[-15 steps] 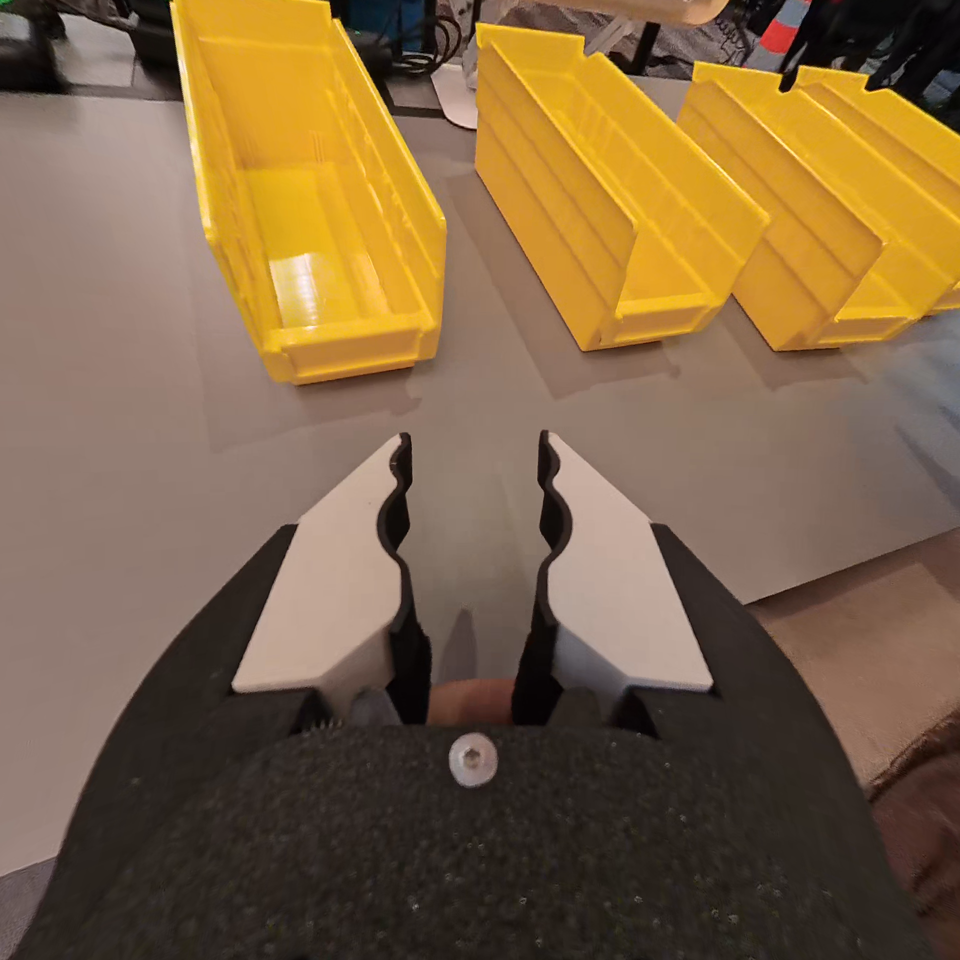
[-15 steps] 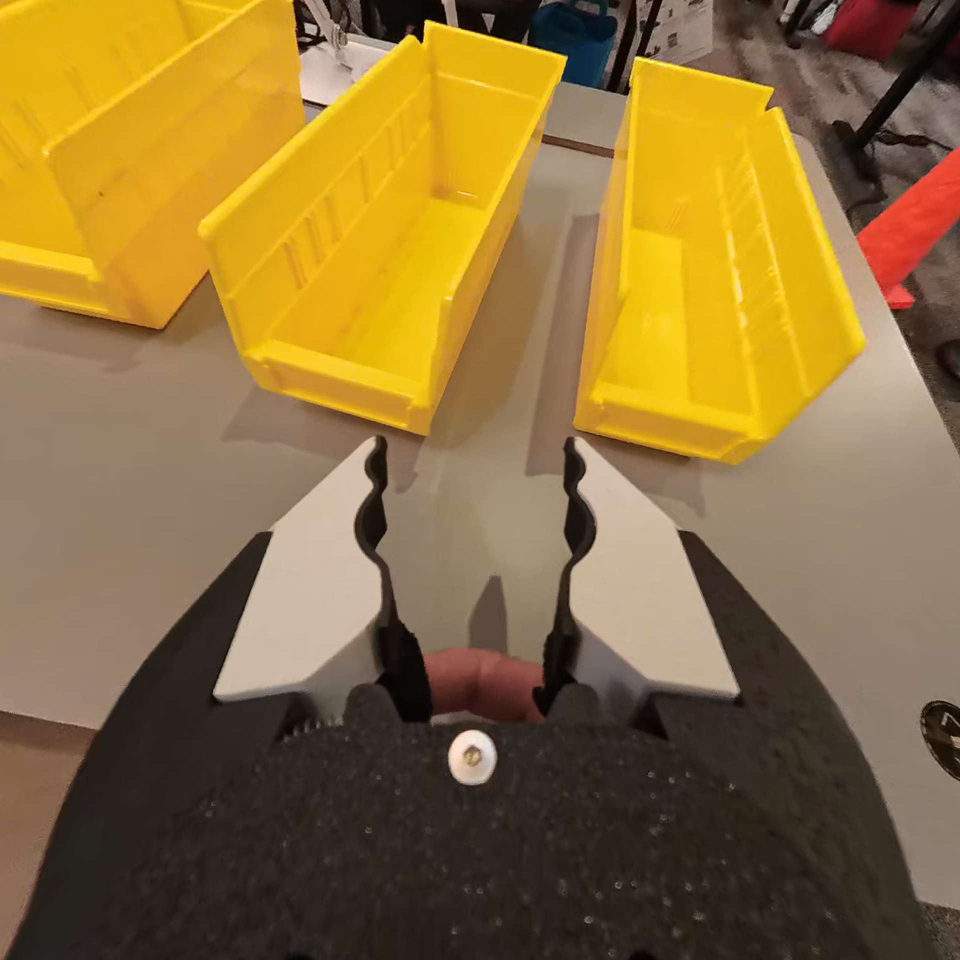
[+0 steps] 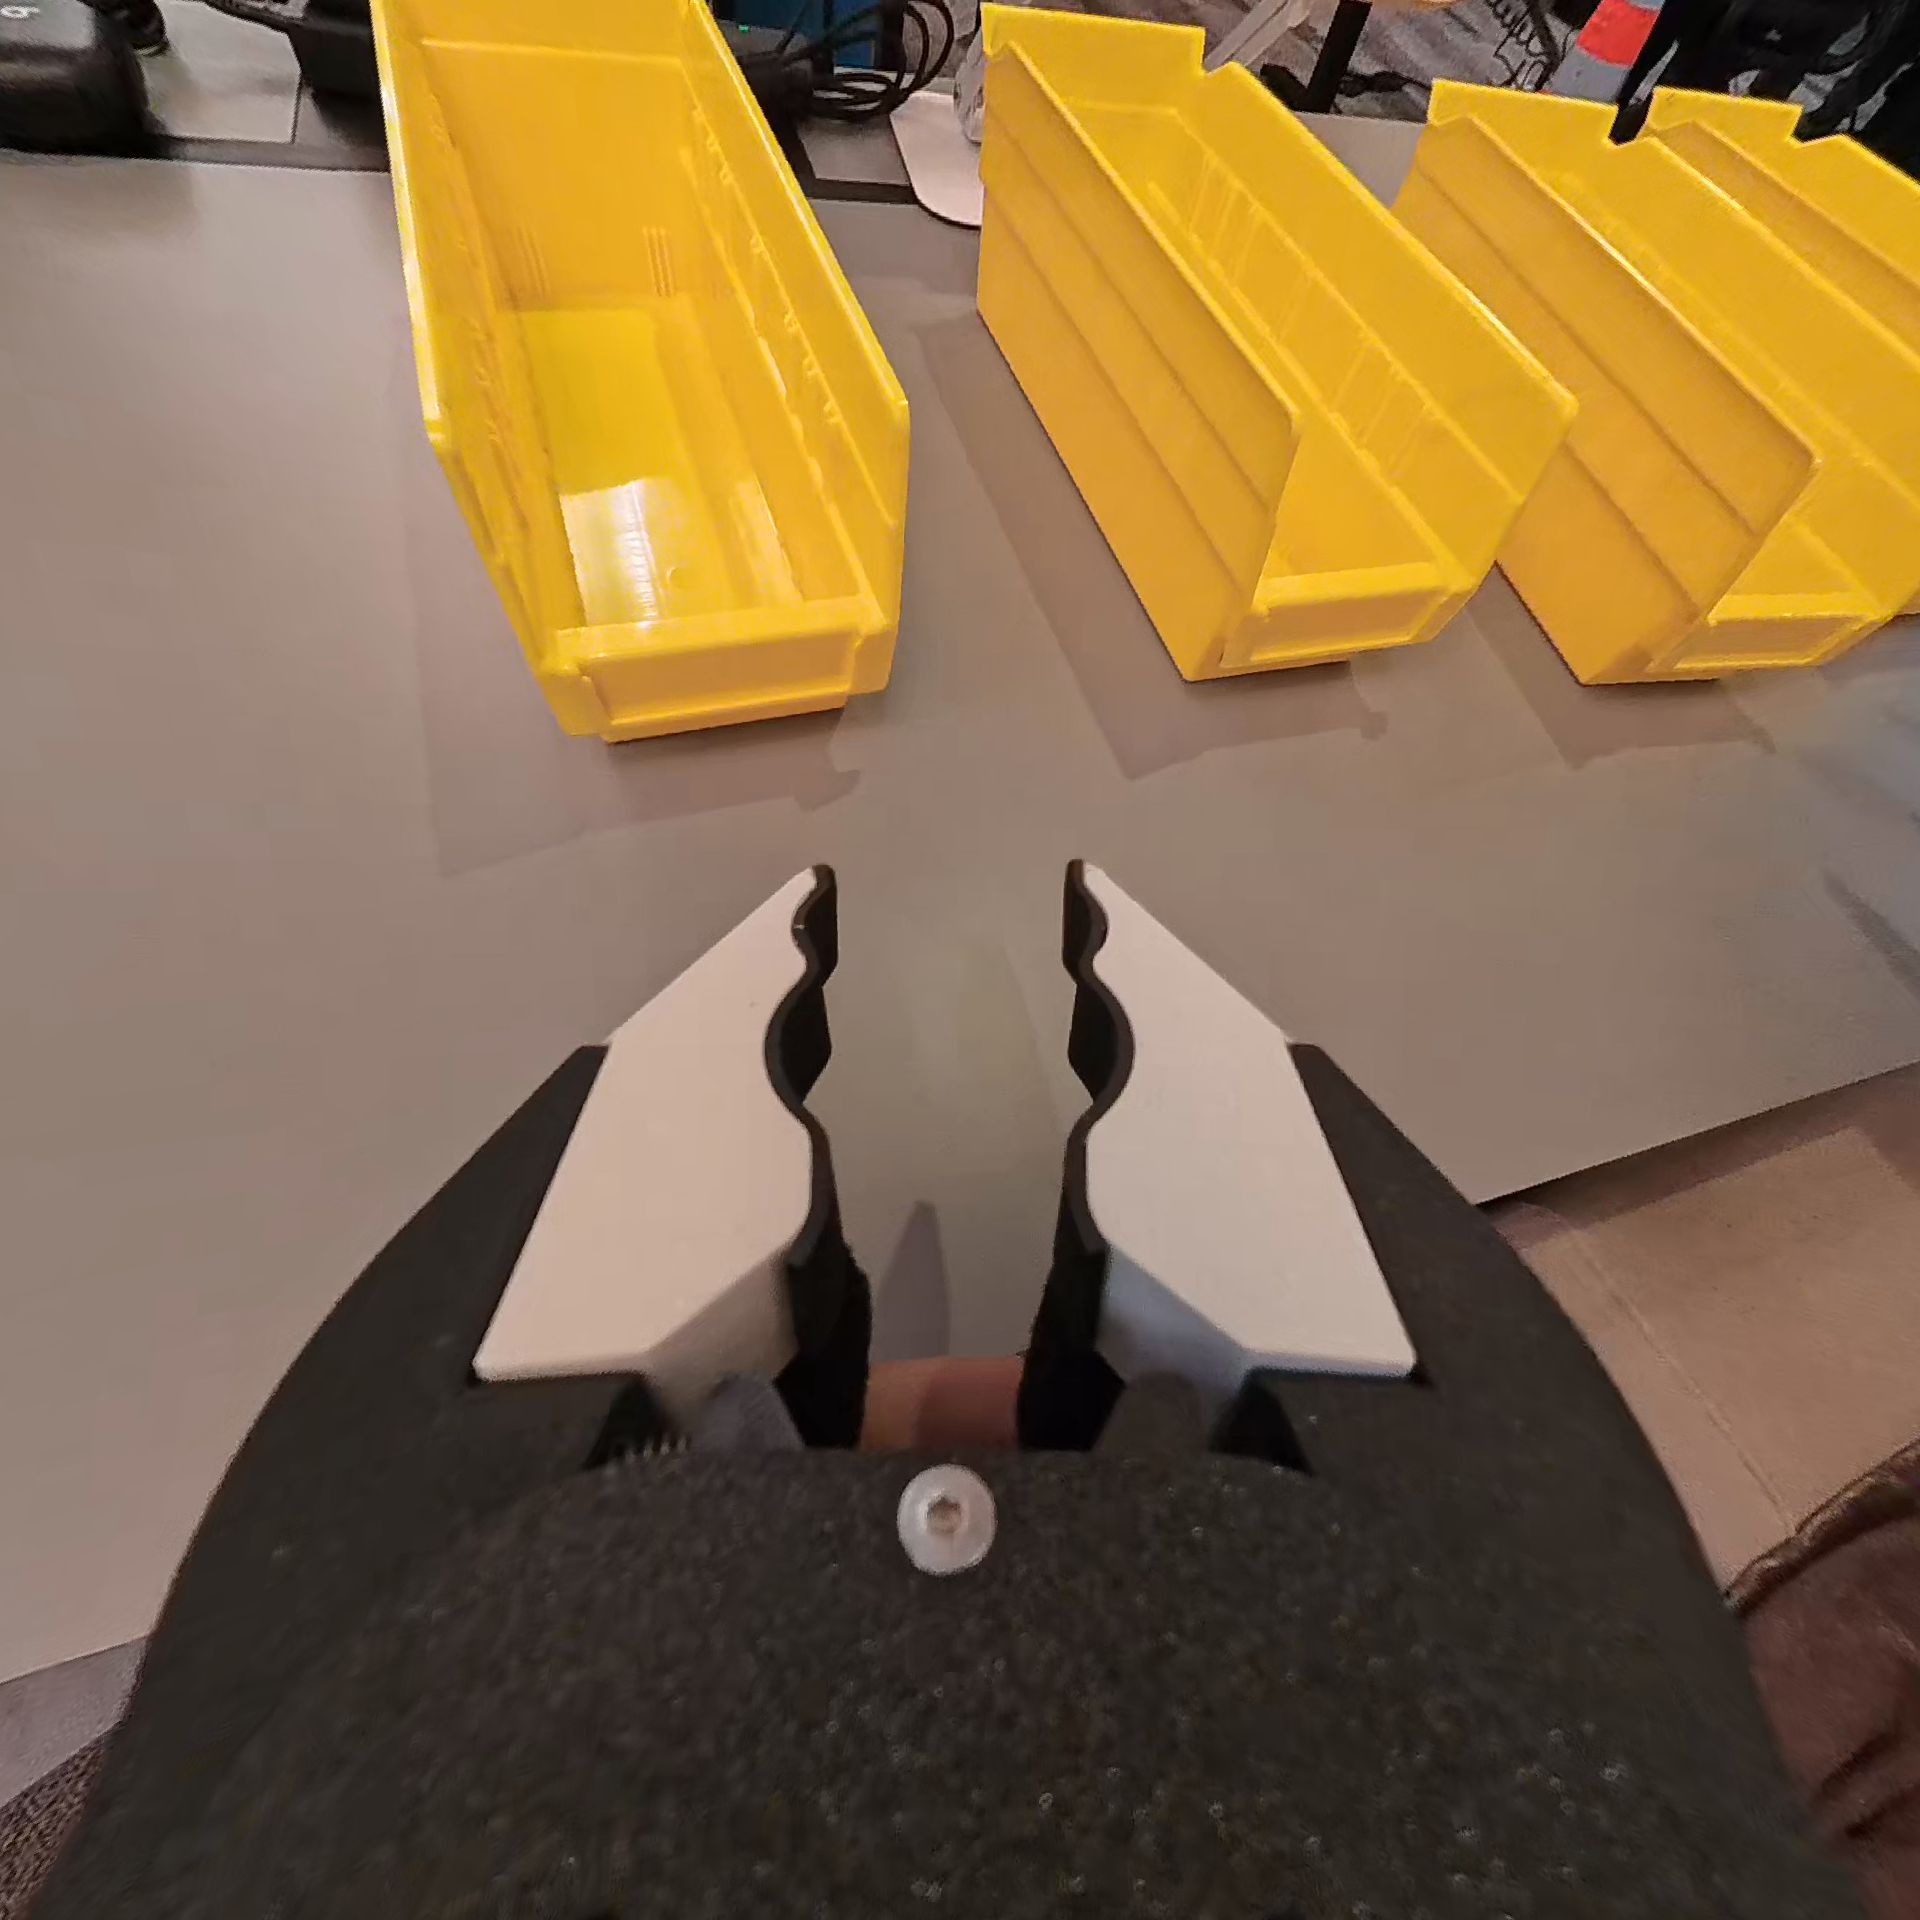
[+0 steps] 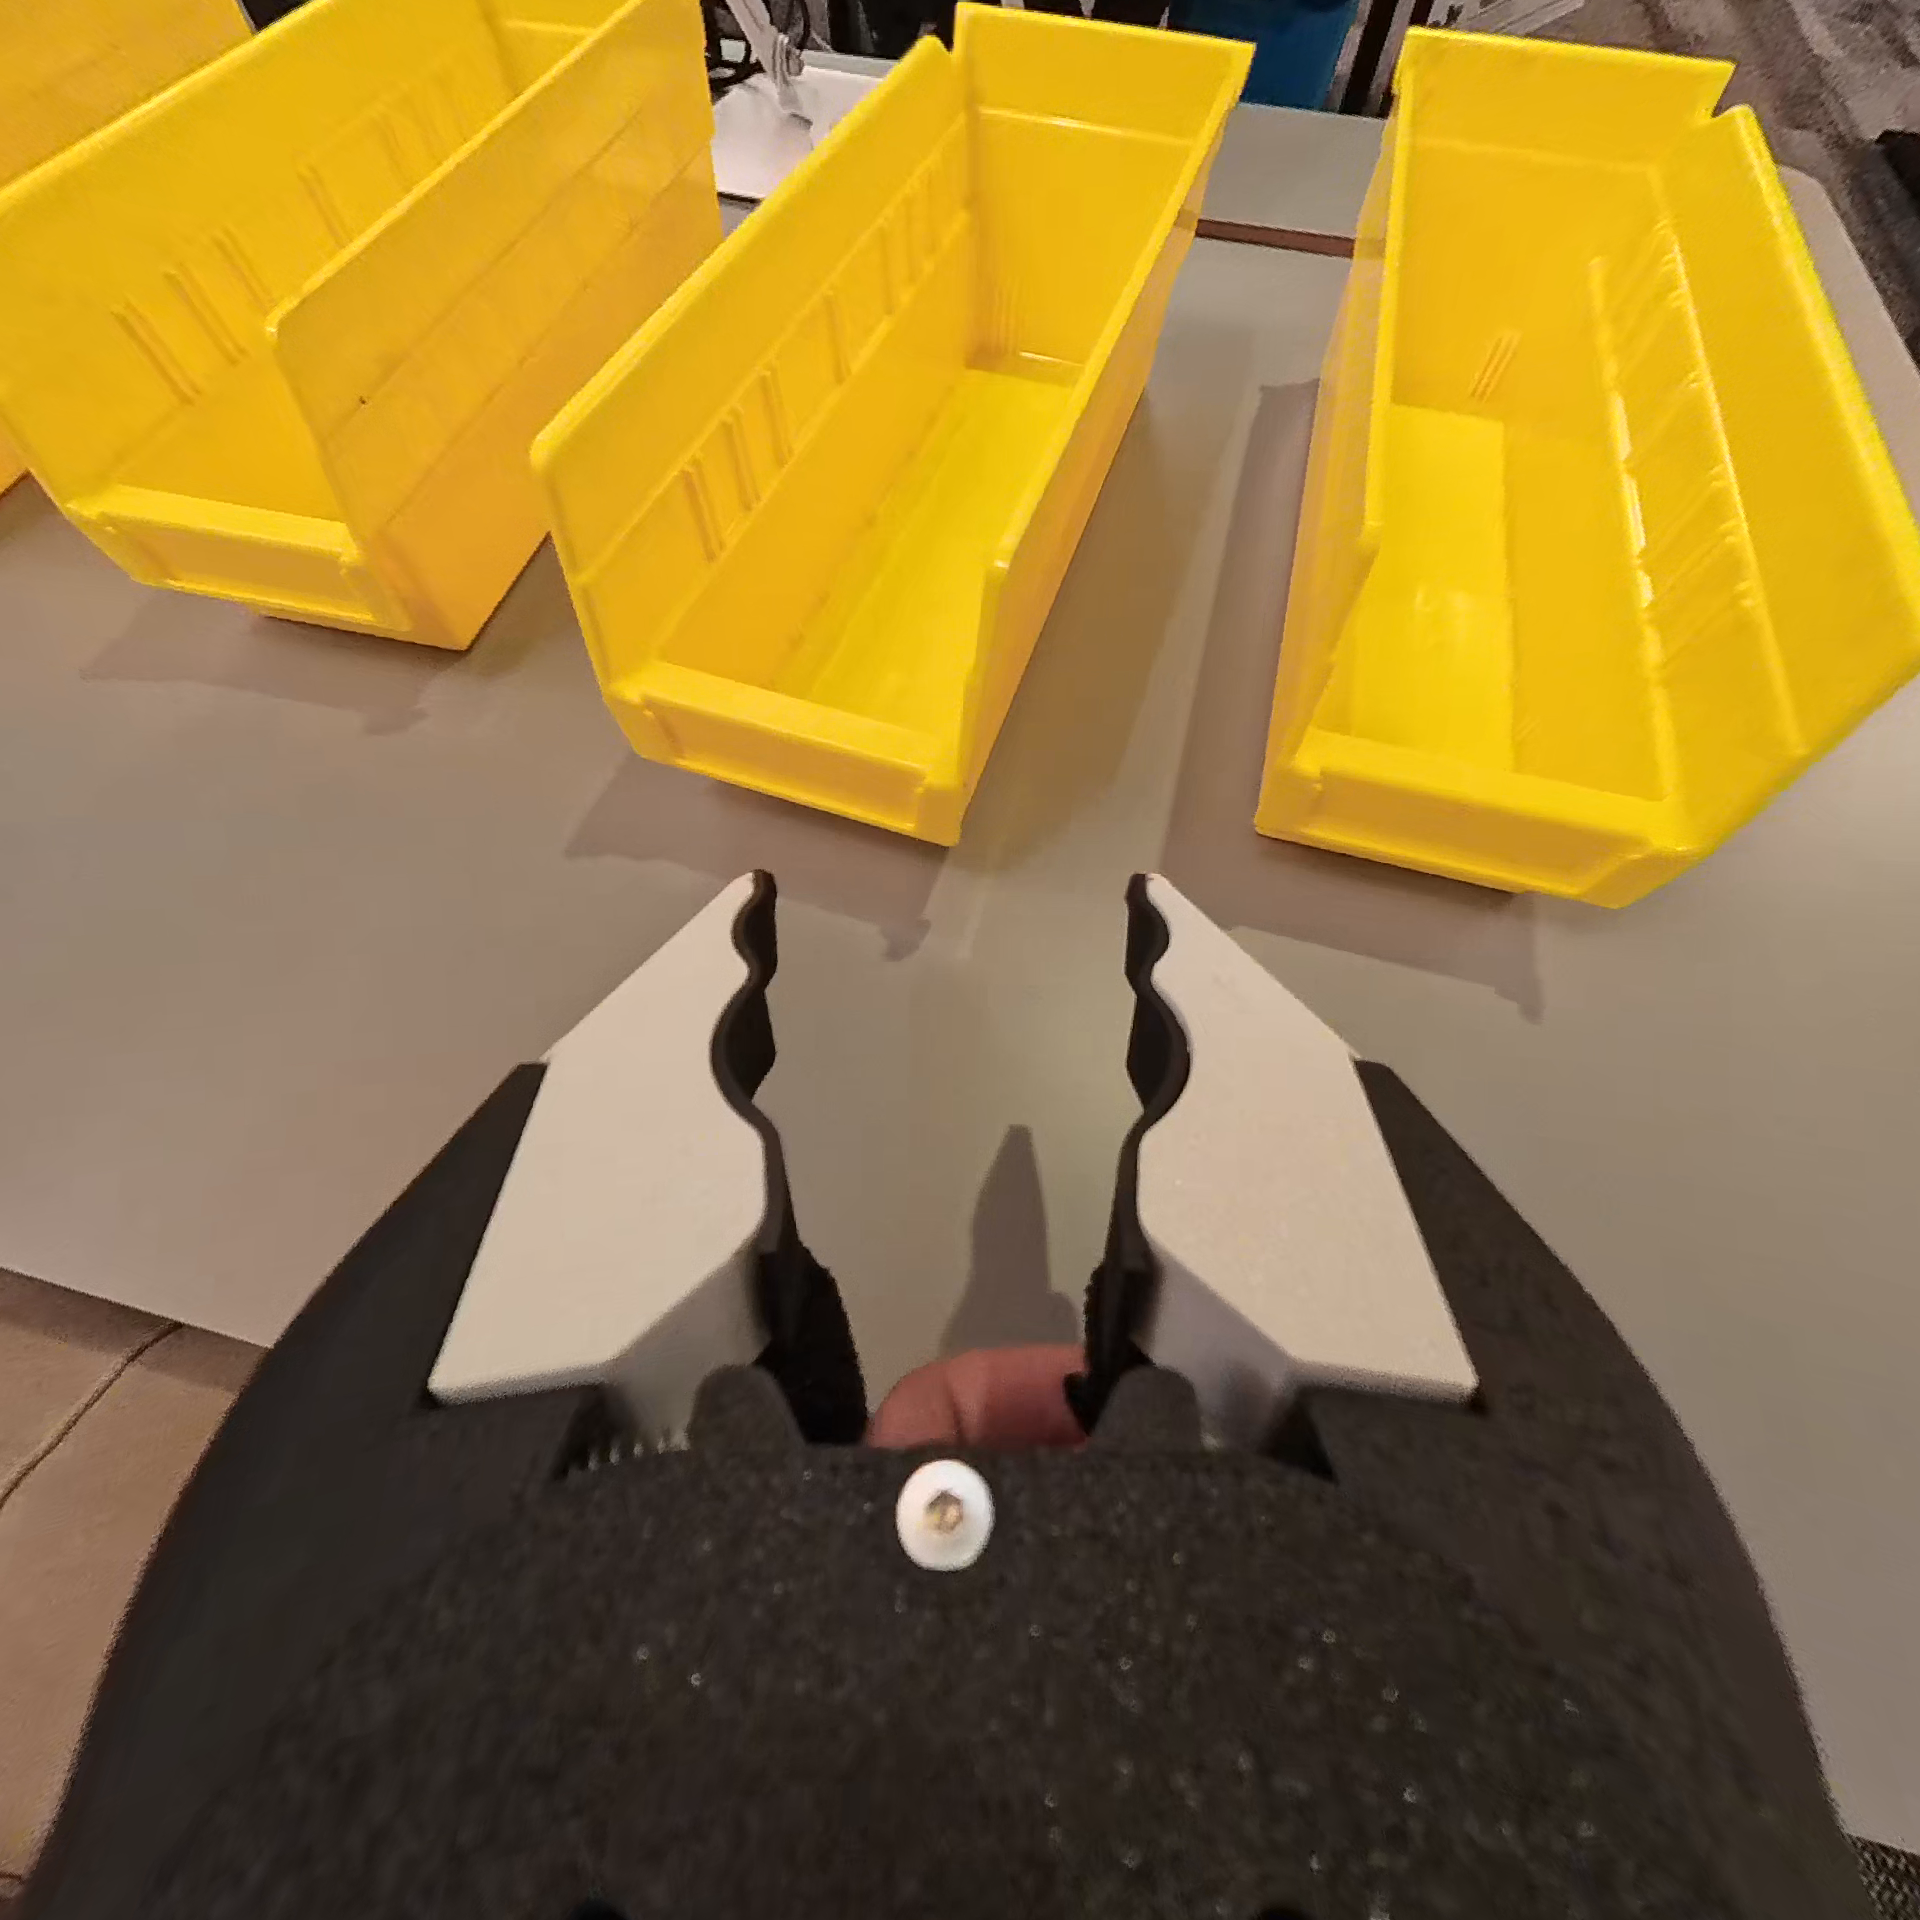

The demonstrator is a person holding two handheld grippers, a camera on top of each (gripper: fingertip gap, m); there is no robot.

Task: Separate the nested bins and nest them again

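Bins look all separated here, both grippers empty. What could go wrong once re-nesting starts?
1. The yellow bins have thin, tall side walls; a pinch on one wall by the open right gripper may let the long bin tilt or swing.
2. The rightmost bin sits near the grey table's right edge; a nudge could push it off.
3. The open left gripper faces a similar bin; a skewed insertion could jam.
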